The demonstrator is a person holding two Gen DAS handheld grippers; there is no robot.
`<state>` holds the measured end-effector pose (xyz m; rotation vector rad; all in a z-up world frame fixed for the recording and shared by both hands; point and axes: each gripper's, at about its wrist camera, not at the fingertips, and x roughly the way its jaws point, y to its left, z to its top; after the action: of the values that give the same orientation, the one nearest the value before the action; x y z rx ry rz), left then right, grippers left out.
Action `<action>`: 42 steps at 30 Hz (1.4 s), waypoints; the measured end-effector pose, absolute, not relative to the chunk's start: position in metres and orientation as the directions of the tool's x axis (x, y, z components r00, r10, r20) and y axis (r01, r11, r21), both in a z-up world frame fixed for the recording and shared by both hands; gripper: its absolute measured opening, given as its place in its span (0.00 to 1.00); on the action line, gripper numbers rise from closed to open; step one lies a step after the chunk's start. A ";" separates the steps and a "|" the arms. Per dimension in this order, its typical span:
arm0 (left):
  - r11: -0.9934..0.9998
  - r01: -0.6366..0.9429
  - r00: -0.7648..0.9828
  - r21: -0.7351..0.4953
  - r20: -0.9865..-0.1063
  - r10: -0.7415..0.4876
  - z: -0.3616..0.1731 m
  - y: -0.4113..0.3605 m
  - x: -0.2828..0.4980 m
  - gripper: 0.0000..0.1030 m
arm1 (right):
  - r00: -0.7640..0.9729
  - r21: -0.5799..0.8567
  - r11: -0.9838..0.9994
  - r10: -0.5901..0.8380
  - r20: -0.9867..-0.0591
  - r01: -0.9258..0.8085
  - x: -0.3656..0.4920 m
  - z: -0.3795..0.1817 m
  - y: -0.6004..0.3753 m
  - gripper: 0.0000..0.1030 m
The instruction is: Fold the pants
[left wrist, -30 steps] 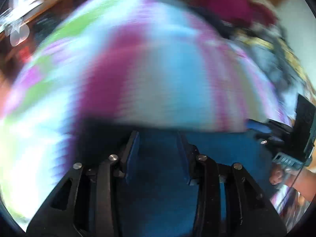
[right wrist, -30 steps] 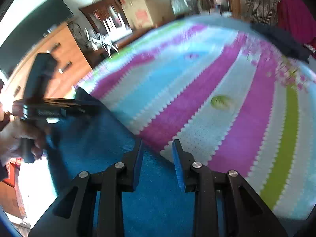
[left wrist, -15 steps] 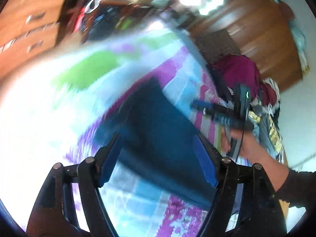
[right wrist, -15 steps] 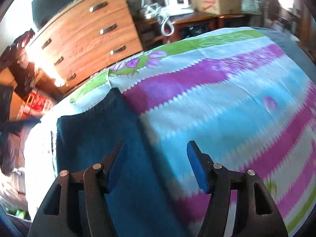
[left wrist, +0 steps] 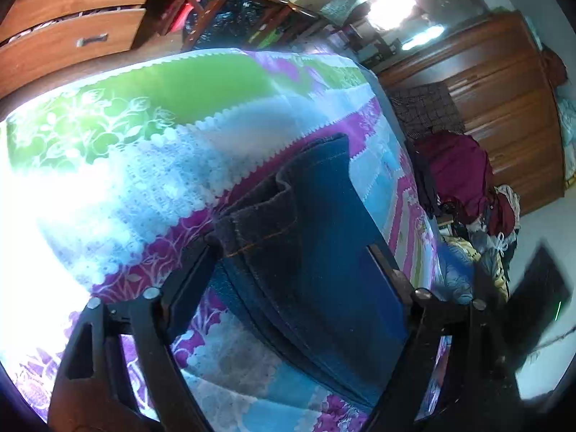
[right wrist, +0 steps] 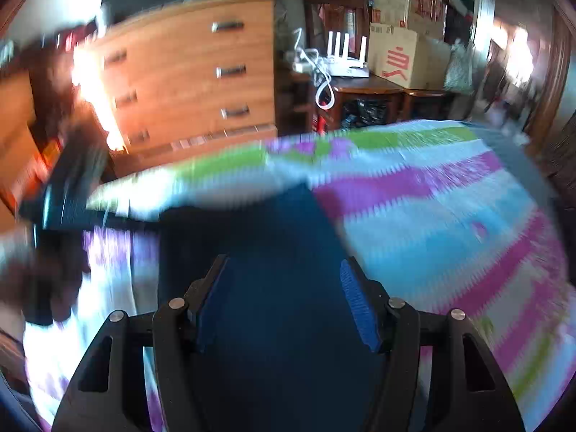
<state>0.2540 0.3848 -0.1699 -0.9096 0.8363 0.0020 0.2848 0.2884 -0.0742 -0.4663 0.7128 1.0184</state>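
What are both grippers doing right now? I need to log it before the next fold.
Left gripper: open, jaws just widened, over the jeans without pinching them.
Right gripper: open, jaws wide above the jeans, gripping nothing.

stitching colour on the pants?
Orange-tan thread on dark blue denim pants; clearest in the left wrist view.

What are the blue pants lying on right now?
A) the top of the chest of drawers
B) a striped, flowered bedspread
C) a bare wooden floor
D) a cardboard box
B: in the left wrist view the folded blue pants lie flat on the bedspread with its green, white and purple stripes, well apart from the chest of drawers.
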 end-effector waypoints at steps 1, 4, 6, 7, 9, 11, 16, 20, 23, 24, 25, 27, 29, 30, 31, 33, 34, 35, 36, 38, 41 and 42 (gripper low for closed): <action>0.642 -0.326 0.695 -0.694 -0.636 -0.335 -0.170 0.384 0.256 0.81 | 0.344 -0.036 0.474 0.582 -0.737 -0.880 0.267 -0.081 0.278 0.64; 0.668 -0.345 0.696 -0.660 -0.657 -0.289 -0.170 0.386 0.259 0.54 | 0.376 -0.062 0.519 0.528 -0.761 -0.853 0.227 -0.097 0.259 0.64; 0.639 -0.357 0.705 -0.682 -0.645 -0.294 -0.174 0.390 0.254 0.53 | 0.365 -0.047 0.527 0.520 -0.772 -0.849 0.209 -0.102 0.252 0.64; 0.640 -0.365 0.694 -0.676 -0.656 -0.297 -0.171 0.390 0.253 0.53 | 0.367 -0.058 0.527 0.505 -0.781 -0.848 0.198 -0.107 0.248 0.64; 0.650 -0.366 0.688 -0.665 -0.664 -0.292 -0.158 0.390 0.244 0.55 | 0.368 -0.080 0.514 0.488 -0.792 -0.854 0.186 -0.113 0.245 0.64; 0.626 -0.370 0.702 -0.687 -0.648 -0.296 -0.152 0.392 0.226 0.58 | 0.352 -0.079 0.496 0.486 -0.800 -0.865 0.180 -0.118 0.247 0.64; 0.545 -0.365 0.641 -0.755 -0.628 -0.440 -0.190 0.381 0.208 0.64 | 0.356 -0.081 0.492 0.498 -0.791 -0.867 0.179 -0.116 0.254 0.64; 0.492 -0.338 0.725 -0.802 -0.555 -0.407 -0.196 0.392 0.216 0.63 | 0.383 -0.107 0.497 0.497 -0.779 -0.861 0.174 -0.111 0.257 0.64; 0.503 -0.285 0.739 -0.816 -0.521 -0.426 -0.195 0.392 0.230 0.63 | 0.426 -0.143 0.513 0.489 -0.761 -0.846 0.172 -0.107 0.258 0.64; 0.504 -0.268 0.741 -0.821 -0.510 -0.436 -0.196 0.393 0.235 0.63 | 0.448 -0.162 0.523 0.485 -0.751 -0.837 0.172 -0.106 0.259 0.64; 0.505 -0.257 0.739 -0.824 -0.504 -0.446 -0.197 0.394 0.241 0.63 | 0.458 -0.171 0.526 0.483 -0.747 -0.833 0.171 -0.105 0.259 0.64; 0.505 -0.228 0.739 -0.833 -0.485 -0.468 -0.197 0.396 0.252 0.63 | 0.487 -0.215 0.524 0.461 -0.741 -0.824 0.170 -0.108 0.265 0.64; 0.512 -0.221 0.726 -0.830 -0.491 -0.481 -0.193 0.395 0.259 0.63 | 0.494 -0.239 0.513 0.446 -0.746 -0.824 0.166 -0.116 0.270 0.64; 0.508 -0.221 0.728 -0.833 -0.487 -0.482 -0.191 0.395 0.259 0.63 | 0.486 -0.240 0.506 0.434 -0.759 -0.828 0.164 -0.121 0.272 0.64; 0.512 -0.218 0.729 -0.831 -0.487 -0.481 -0.190 0.394 0.257 0.63 | 0.480 -0.239 0.502 0.429 -0.765 -0.831 0.161 -0.123 0.273 0.64; 0.534 -0.209 0.726 -0.819 -0.496 -0.476 -0.186 0.389 0.253 0.61 | 0.485 -0.248 0.501 0.425 -0.764 -0.829 0.154 -0.123 0.272 0.64; 0.548 -0.201 0.726 -0.812 -0.499 -0.473 -0.183 0.388 0.252 0.57 | 0.482 -0.242 0.503 0.426 -0.766 -0.830 0.153 -0.123 0.270 0.64; 0.570 -0.190 0.731 -0.799 -0.503 -0.461 -0.179 0.386 0.251 0.48 | 0.477 -0.230 0.510 0.429 -0.767 -0.829 0.154 -0.121 0.269 0.64; 0.596 -0.190 0.736 -0.780 -0.515 -0.440 -0.174 0.385 0.249 0.18 | 0.472 -0.212 0.522 0.436 -0.766 -0.826 0.157 -0.117 0.266 0.64; 0.592 -0.211 0.739 -0.778 -0.523 -0.424 -0.174 0.387 0.243 0.12 | 0.401 -0.083 0.545 0.496 -0.770 -0.834 0.178 -0.103 0.256 0.64; 0.506 -0.265 0.738 -0.821 -0.511 -0.442 -0.199 0.393 0.235 0.12 | 0.222 0.158 0.496 0.620 -0.752 -0.854 0.247 -0.083 0.251 0.64; 0.486 -0.269 0.742 -0.831 -0.501 -0.445 -0.204 0.396 0.233 0.13 | 0.190 0.179 0.478 0.626 -0.757 -0.860 0.268 -0.078 0.256 0.64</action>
<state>0.2326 0.3956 -0.2039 -1.0860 0.7644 -0.1204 0.2680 0.2562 -0.0782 -0.3149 0.8841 1.0681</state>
